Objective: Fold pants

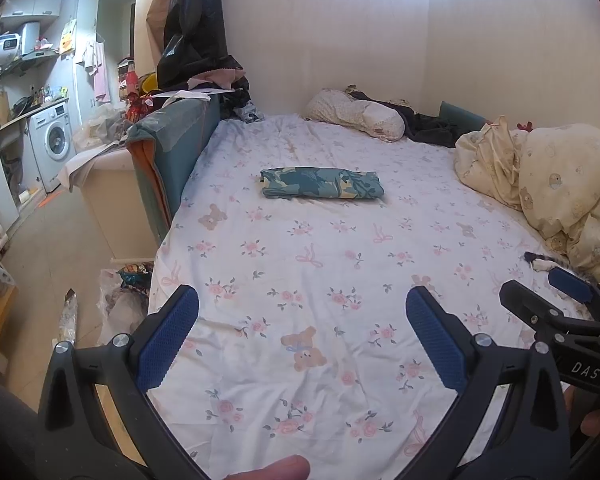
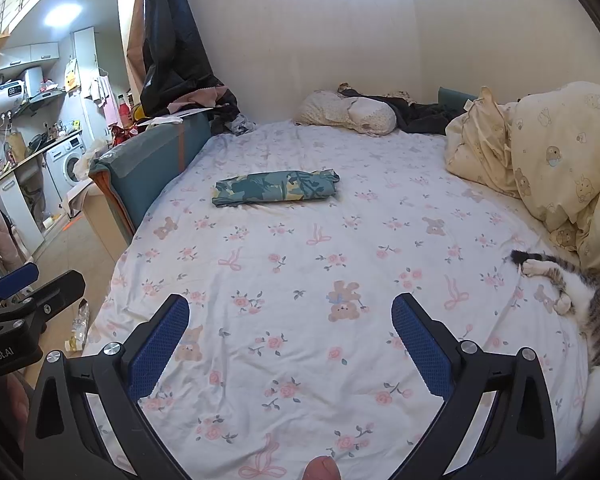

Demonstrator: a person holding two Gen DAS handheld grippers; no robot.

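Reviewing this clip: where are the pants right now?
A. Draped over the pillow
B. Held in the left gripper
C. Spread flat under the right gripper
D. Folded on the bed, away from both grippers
D: the pants lie as a compact folded bundle on the bed, while the left gripper and right gripper are open and empty.

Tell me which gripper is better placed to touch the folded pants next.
Left, by a small margin. The folded pants lie straight ahead of the open left gripper. From the right gripper, also open, they sit off to the left.
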